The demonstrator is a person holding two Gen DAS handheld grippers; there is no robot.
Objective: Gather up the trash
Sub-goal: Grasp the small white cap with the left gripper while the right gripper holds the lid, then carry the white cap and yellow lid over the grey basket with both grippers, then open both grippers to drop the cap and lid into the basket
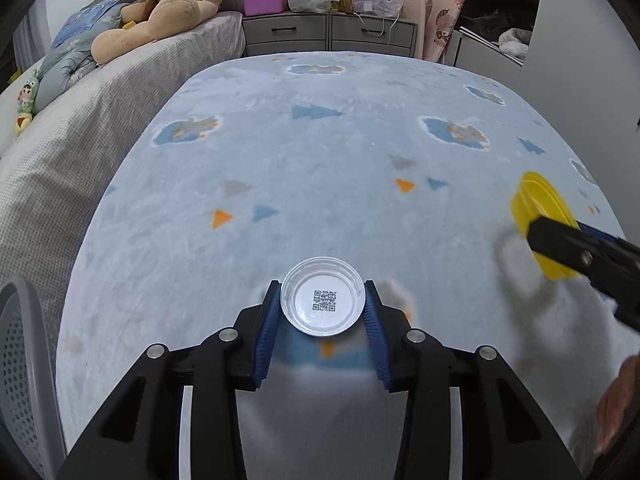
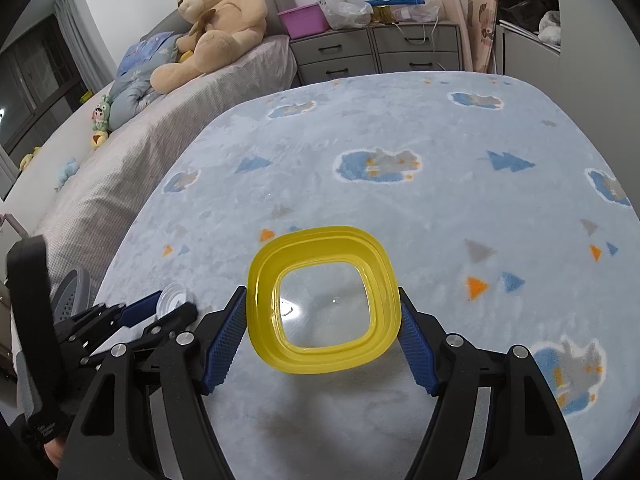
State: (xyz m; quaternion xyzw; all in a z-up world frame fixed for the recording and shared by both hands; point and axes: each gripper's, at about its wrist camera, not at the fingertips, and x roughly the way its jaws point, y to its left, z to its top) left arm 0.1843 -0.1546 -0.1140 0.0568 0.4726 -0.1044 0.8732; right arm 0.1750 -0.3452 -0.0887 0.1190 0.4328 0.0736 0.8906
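A: So, from the left, what shows first?

B: A grey perforated basket at the left edge, off the blanket-covered surface. Beyond it runs a bed with a teddy bear near its head end.

A: And the left gripper?

B: Its blue fingers are closed on a small clear plastic lid, one pad against each side of the rim. A QR code shows through the lid's middle. It sits near the front edge of the blanket, around the middle; I cannot tell whether it rests on the cloth or hangs just above it.

A: Does the right wrist camera catch that too?

B: Yes, low on the left: the left gripper with the clear lid between its tips, and the basket just behind it.

A: Then the right side?

B: The right gripper clamps a yellow square-ish container, fingers pressed on its left and right walls. The container is tipped so its open mouth faces the camera, with a clear bottom showing blanket through it. In the left view the same yellow container is near the blanket's right edge, held clear of the cloth, a shadow beneath it.

A: Anything at the far edge?

B: Grey drawers with a purple bin and plastic bags on top.
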